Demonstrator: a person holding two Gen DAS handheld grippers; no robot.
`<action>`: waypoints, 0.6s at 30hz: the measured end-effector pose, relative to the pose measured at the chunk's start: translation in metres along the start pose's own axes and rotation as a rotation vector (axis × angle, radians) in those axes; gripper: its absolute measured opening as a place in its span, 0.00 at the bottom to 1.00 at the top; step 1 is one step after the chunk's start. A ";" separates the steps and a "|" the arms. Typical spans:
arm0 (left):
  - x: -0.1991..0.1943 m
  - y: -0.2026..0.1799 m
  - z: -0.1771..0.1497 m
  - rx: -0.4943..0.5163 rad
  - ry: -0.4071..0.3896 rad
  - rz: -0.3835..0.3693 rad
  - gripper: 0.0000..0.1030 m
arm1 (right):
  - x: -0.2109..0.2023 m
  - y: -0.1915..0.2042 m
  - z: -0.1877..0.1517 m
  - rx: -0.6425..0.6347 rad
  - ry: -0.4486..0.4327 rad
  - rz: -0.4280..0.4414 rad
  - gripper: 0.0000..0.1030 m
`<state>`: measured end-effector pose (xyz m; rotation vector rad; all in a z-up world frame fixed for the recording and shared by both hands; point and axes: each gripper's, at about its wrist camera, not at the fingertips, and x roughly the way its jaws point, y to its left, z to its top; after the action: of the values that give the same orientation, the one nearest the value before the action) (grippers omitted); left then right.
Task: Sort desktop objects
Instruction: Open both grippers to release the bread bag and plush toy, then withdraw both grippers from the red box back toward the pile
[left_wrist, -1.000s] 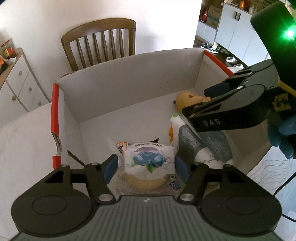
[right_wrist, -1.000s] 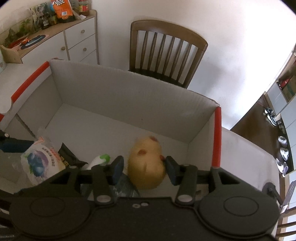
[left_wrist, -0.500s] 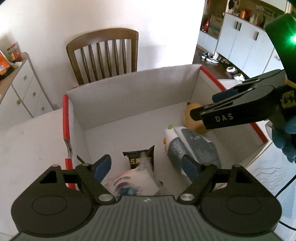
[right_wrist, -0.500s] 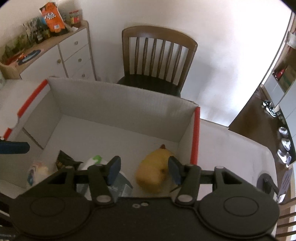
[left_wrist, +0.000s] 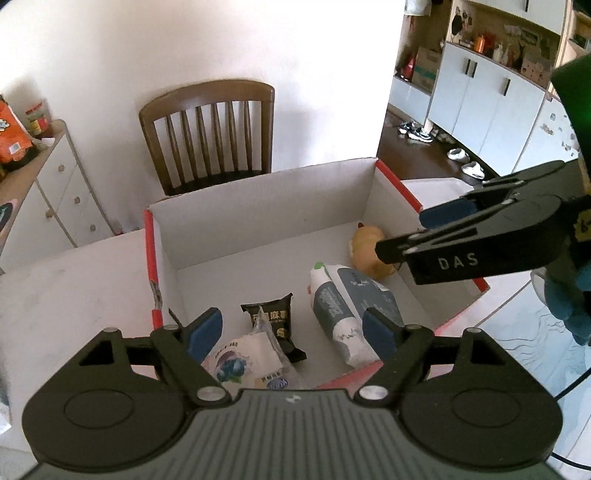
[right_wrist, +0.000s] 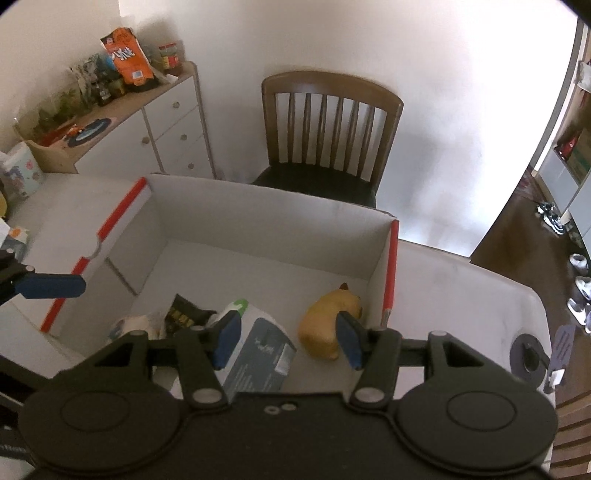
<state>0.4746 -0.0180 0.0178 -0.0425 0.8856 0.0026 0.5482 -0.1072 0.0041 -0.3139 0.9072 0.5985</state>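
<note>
Open white box (left_wrist: 258, 206) holding, left to right: blueberry bun packet (left_wrist: 245, 360), black snack packet (left_wrist: 273, 321), grey pouch (left_wrist: 351, 306), yellow toy (left_wrist: 369, 245). Left gripper (left_wrist: 291, 330) and right gripper (right_wrist: 288, 338) above, fingers apart, empty.

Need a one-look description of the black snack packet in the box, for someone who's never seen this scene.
Find the white cardboard box with red edges, in front of the wooden chair. On its floor, near the left wall, the black packet lies between the blueberry-print bag and the grey-white pouch. It is the only black item, with pale lettering.
</note>
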 end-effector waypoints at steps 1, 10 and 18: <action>-0.004 -0.001 -0.001 -0.002 -0.002 -0.001 0.80 | -0.003 0.001 -0.001 0.000 -0.002 0.003 0.55; -0.036 -0.010 -0.007 -0.006 -0.033 0.016 0.80 | -0.031 0.003 -0.008 -0.010 -0.030 0.014 0.56; -0.063 -0.015 -0.016 -0.012 -0.058 0.024 0.80 | -0.057 0.004 -0.020 0.000 -0.053 0.040 0.56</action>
<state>0.4228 -0.0323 0.0571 -0.0426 0.8280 0.0309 0.5060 -0.1339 0.0387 -0.2793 0.8644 0.6406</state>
